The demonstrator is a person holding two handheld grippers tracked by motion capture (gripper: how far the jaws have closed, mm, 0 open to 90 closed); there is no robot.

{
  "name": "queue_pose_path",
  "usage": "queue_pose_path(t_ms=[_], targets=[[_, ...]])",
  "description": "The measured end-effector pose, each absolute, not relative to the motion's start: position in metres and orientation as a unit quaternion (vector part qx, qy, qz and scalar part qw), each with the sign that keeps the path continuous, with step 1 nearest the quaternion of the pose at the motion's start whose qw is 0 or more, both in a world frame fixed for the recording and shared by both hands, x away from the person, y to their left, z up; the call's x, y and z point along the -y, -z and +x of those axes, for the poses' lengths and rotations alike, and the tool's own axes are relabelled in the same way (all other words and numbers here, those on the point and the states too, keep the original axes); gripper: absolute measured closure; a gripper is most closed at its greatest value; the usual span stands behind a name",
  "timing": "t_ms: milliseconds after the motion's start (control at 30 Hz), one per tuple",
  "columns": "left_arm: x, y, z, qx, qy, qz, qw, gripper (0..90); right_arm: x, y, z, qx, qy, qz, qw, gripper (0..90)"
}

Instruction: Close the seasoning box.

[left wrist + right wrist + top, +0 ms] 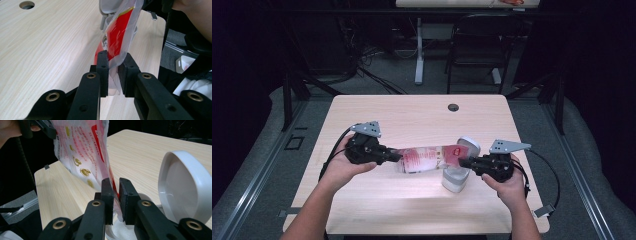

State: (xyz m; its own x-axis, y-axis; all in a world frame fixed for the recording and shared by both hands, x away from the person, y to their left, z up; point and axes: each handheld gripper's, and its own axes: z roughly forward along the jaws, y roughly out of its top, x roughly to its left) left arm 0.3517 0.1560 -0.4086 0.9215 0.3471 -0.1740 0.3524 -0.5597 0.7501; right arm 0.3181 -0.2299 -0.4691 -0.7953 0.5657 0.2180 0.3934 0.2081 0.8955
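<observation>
Sugar bag stretched flat between two grippers above the front half of the wooden table.

Left gripper and right gripper aimed at each other, forearms entering from the near edge, each clamped on one end of the bag. White lidded container directly beneath the right end, lid tipped open. Bare tabletop behind and to the left; cable hole near the far edge. Left gripper view: clear film pinched, red print beyond. Right gripper view: white granules inside container below jaws.
</observation>
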Motion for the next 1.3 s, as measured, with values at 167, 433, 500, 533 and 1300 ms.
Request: queue_pose_path(t_ms=[167,433,500,533,1300], targets=[[-0.159,0.413,0.351,-0.201,0.004,0.882,0.427,79.3,0.228,0.468,0.317,-0.771,-0.551,0.309,0.08,83.6],[-0.168,0.429,0.352,-0.212,0.007,0.875,0.435,79.0,0.222,0.464,0.317,-0.776,-0.551,0.297,0.079,85.8],[-0.17,0.432,0.351,-0.213,0.009,0.874,0.438,78.9,0.221,0.463,0.317,-0.776,-0.552,0.295,0.079,86.2],[-0.171,0.434,0.351,-0.213,0.01,0.874,0.437,78.9,0.22,0.462,0.317,-0.776,-0.552,0.294,0.081,86.3],[-0.184,0.458,0.344,-0.219,0.002,0.869,0.444,78.9,0.203,0.45,0.318,-0.795,-0.535,0.273,0.089,89.1]])
